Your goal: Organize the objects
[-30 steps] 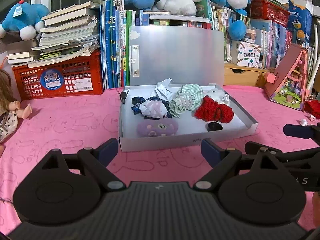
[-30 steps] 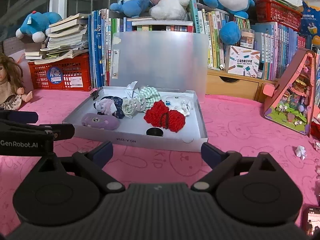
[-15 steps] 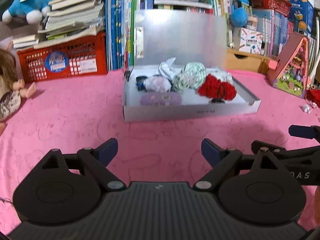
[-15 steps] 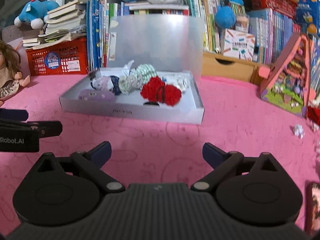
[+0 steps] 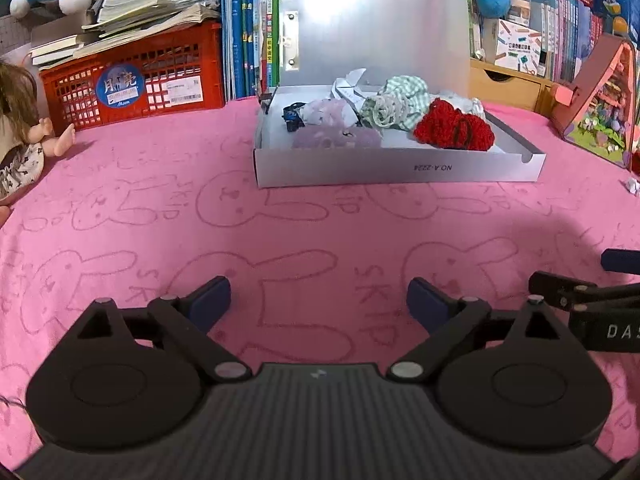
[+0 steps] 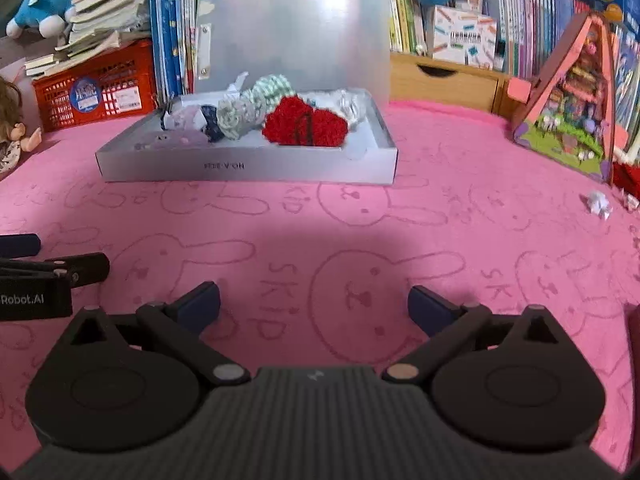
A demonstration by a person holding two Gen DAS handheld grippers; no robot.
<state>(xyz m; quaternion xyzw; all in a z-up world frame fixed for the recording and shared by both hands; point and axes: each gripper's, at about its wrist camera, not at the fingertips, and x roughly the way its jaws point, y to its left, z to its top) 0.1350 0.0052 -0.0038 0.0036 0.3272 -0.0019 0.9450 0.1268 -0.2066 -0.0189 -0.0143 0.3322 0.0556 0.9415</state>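
Note:
A grey flat box [image 5: 400,168] [image 6: 248,168] with its lid raised stands on the pink cloth. In it lie a red fluffy hair tie [image 5: 454,130] [image 6: 306,127], a green checked scrunchie [image 5: 394,104] [image 6: 256,102], a purple plush piece [image 5: 336,140] [image 6: 168,142] and other small fabric items. My left gripper [image 5: 318,300] hovers low over bare cloth in front of the box, its jaws opening with nothing between them. My right gripper [image 6: 314,304] stands open and empty beside it, also short of the box. Each gripper shows at the other view's edge.
Behind the box stand rows of books [image 5: 248,28], a red crate [image 5: 136,80] with stacked books, a wooden drawer [image 6: 444,76] and plush toys. A doll [image 5: 24,148] lies at the left, a pink toy house [image 6: 572,108] at the right, a crumpled paper scrap [image 6: 598,202] nearby.
Both grippers have sunk toward the cloth, so the box now appears higher and seen more from the side. Neither took hold of anything.

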